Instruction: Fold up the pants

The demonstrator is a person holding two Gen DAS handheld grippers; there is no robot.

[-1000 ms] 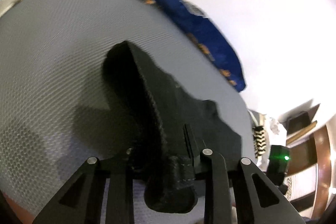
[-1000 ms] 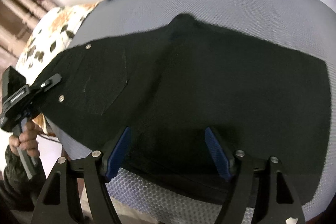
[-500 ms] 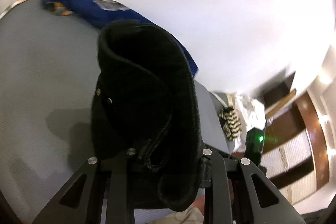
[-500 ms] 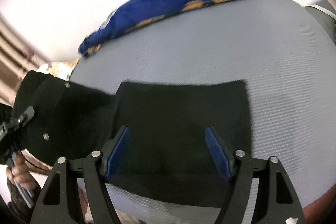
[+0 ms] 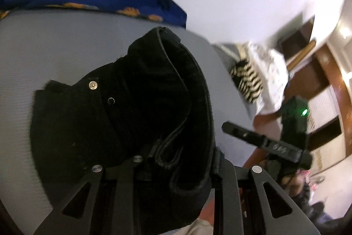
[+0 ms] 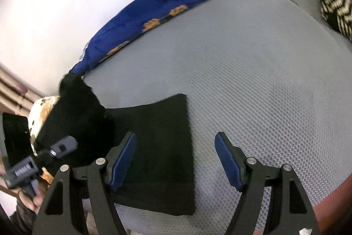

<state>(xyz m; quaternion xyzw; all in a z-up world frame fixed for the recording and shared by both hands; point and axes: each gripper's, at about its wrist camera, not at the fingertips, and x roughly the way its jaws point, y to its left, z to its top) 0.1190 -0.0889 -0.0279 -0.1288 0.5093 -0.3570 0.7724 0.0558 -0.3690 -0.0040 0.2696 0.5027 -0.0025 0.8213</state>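
The black pants (image 5: 132, 107) hang bunched from my left gripper (image 5: 176, 160), which is shut on the waistband; a metal snap (image 5: 93, 85) shows on the lifted fabric. In the right wrist view the rest of the pants (image 6: 158, 147) lies flat on the grey mesh surface (image 6: 253, 80), its straight end toward the right. My right gripper (image 6: 176, 160) is open above that end with nothing between its blue pads (image 6: 123, 160). My left gripper (image 6: 44, 158) shows at the far left, holding the raised fabric in a person's hand.
A blue patterned cushion (image 6: 154, 14) lies along the far edge against the white wall. A black-and-cream striped cloth (image 6: 336, 10) sits past the surface's right end. Bare grey mesh stretches to the right of the pants. Wooden furniture (image 5: 325, 72) stands beyond.
My left gripper has lifted the waistband off the surface and carried it toward the leg end. The right gripper has swung right, so only the pants' end lies under it.
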